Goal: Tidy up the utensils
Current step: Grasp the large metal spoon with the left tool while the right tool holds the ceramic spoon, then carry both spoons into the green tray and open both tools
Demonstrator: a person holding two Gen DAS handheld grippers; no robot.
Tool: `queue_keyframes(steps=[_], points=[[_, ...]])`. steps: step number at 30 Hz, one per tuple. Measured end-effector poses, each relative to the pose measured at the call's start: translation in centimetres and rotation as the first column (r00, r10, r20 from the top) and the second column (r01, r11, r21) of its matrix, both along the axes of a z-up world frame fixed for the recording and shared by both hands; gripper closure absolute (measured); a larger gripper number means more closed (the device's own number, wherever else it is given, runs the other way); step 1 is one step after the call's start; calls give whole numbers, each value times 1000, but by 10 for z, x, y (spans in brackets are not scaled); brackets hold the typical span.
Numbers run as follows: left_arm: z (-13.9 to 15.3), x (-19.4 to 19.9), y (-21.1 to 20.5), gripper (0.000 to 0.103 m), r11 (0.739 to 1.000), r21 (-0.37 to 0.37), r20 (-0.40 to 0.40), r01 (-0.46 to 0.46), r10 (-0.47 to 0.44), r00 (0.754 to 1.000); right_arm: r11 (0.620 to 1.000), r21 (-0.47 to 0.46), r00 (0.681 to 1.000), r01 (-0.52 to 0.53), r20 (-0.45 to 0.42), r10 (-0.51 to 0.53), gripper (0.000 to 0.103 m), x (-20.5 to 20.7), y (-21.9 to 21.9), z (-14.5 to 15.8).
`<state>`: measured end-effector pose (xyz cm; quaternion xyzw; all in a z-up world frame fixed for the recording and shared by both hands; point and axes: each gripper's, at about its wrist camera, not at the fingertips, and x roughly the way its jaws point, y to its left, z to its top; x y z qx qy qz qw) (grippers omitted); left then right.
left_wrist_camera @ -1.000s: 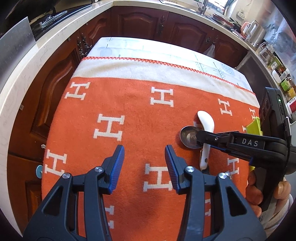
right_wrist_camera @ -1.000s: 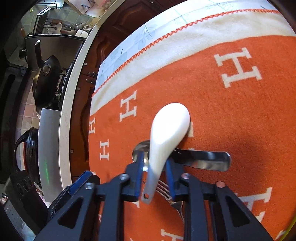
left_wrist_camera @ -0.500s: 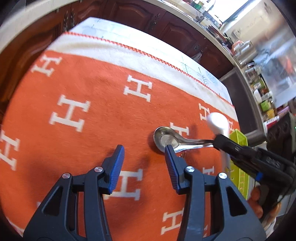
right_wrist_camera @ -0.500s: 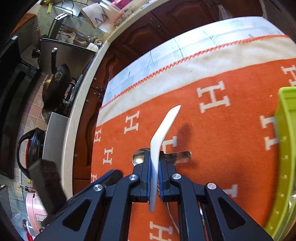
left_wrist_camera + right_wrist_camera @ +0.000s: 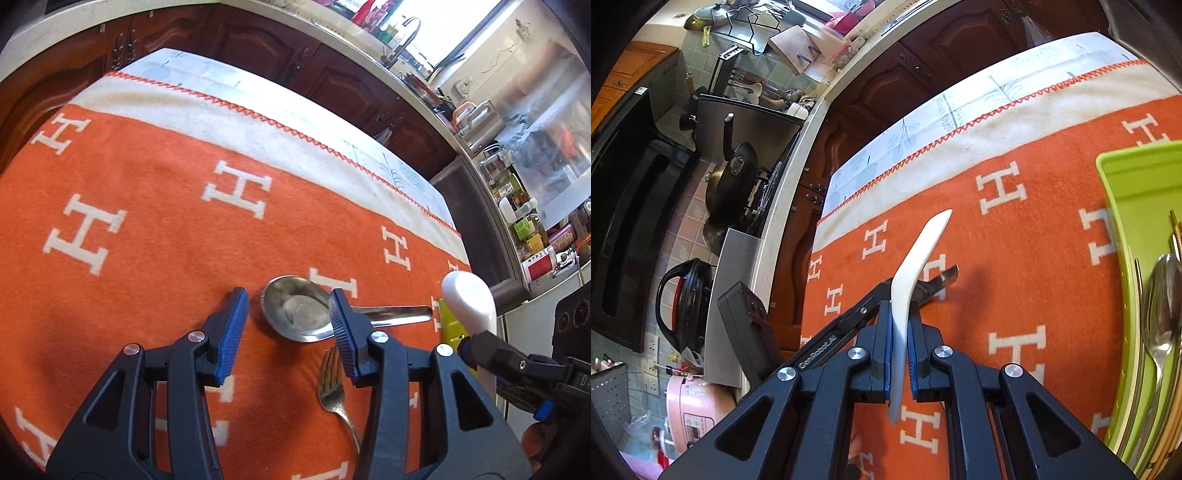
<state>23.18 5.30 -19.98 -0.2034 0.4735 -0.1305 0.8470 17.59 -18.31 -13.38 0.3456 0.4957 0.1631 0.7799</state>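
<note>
White ceramic, a soup spoon is pinched by its handle between the pads of the right tongs, lifted clear of the orange blanket with its bowl tipped on edge, probably so it can be carried to the green tray at the right, where a steel spoon and other cutlery already lie. A second ago these tongs sat low around the spoon on the cloth; they have since closed on it and raised it toward the tray. Beside them, the left tongs hang partly open and empty over the bowl of the metal spoon, one pad on each side without touching, likely lining up the next pick; earlier they hovered over bare cloth, well apart from it. Just nearer lies a fork on the surface.
</note>
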Motion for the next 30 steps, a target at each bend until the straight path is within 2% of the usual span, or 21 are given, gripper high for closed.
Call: queue_keyframes(steps=[2, 4, 6, 8, 13, 16, 24, 30], points=[[-1, -4, -1, 62, 1000, -18, 12, -2, 2, 1000, 1000, 7, 1000, 6, -4, -6, 96, -5, -4, -2], [-4, -6, -2, 70, 1000, -28, 19, -9, 9, 1000, 1000, 12, 1000, 15, -9, -15, 96, -8, -7, -5], [-7, -5, -5, 87, 999, -34, 15, -17, 17, 1000, 1000, 14, 1000, 24, -13, -24, 96, -10, -5, -8], [-13, -3, -5, 98, 999, -50, -2, -13, 12, 1000, 1000, 14, 999, 28, -17, -28, 96, -12, -7, -10], [-14, -1, -10, 101, 997, -76, 1, -26, 27, 1000, 999, 7, 999, 38, -11, -38, 96, -15, -8, -11], [-4, -1, -8, 103, 995, -97, 19, -31, 33, 999, 999, -1, 999, 46, 3, -46, 96, -16, -6, -5], [50, -9, 6, 103, 994, -107, 99, -25, 36, 994, 996, -64, 994, 55, 94, -49, 96, -39, -17, 28], [100, -30, 10, 103, 994, -81, 170, 67, -53, 984, 991, -107, 988, 82, 138, -67, 96, -71, -35, 49]])
